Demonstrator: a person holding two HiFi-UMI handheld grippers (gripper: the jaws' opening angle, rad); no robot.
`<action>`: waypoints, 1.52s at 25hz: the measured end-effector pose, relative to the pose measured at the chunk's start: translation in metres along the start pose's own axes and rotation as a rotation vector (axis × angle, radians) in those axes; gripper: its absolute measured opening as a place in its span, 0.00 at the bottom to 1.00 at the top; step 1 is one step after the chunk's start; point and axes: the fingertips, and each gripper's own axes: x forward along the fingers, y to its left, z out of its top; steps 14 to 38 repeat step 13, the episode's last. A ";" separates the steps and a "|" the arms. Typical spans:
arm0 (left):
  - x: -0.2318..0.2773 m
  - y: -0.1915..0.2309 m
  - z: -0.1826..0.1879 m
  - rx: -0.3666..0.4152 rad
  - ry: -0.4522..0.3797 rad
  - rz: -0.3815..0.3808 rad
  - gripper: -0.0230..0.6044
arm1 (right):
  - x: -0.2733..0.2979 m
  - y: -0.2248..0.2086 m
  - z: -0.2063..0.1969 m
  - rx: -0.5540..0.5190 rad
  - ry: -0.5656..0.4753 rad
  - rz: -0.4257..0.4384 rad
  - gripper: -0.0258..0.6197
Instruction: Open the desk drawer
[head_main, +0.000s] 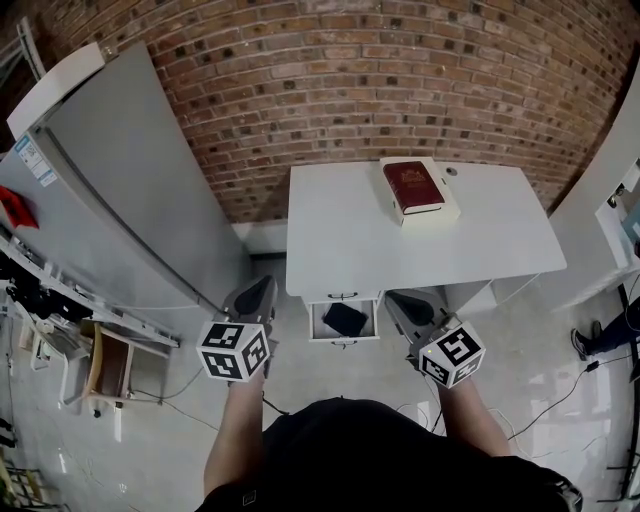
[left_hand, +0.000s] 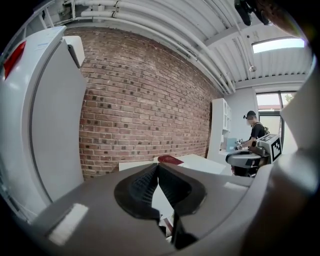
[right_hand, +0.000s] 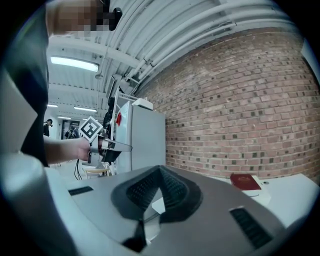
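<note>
The white desk stands against the brick wall. Its small drawer under the front edge is pulled out, with a black object lying inside. On the desk top lies a red book on a white box. My left gripper hangs in the air left of the drawer and my right gripper right of it, both apart from it. Both are shut with nothing between the jaws, as their own views show: left gripper, right gripper. The red book appears beyond the right jaws.
A tall grey refrigerator stands left of the desk. White cabinets are at the right. A wooden chair and cables lie on the floor at left. A person stands far off by the window.
</note>
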 end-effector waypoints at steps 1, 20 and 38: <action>0.000 0.000 -0.002 -0.002 0.004 -0.001 0.06 | 0.001 0.001 0.000 0.002 0.001 0.002 0.06; -0.010 0.007 -0.021 -0.015 0.033 -0.002 0.06 | 0.010 0.016 -0.009 0.020 0.016 0.036 0.06; -0.010 0.007 -0.021 -0.015 0.033 -0.002 0.06 | 0.010 0.016 -0.009 0.020 0.016 0.036 0.06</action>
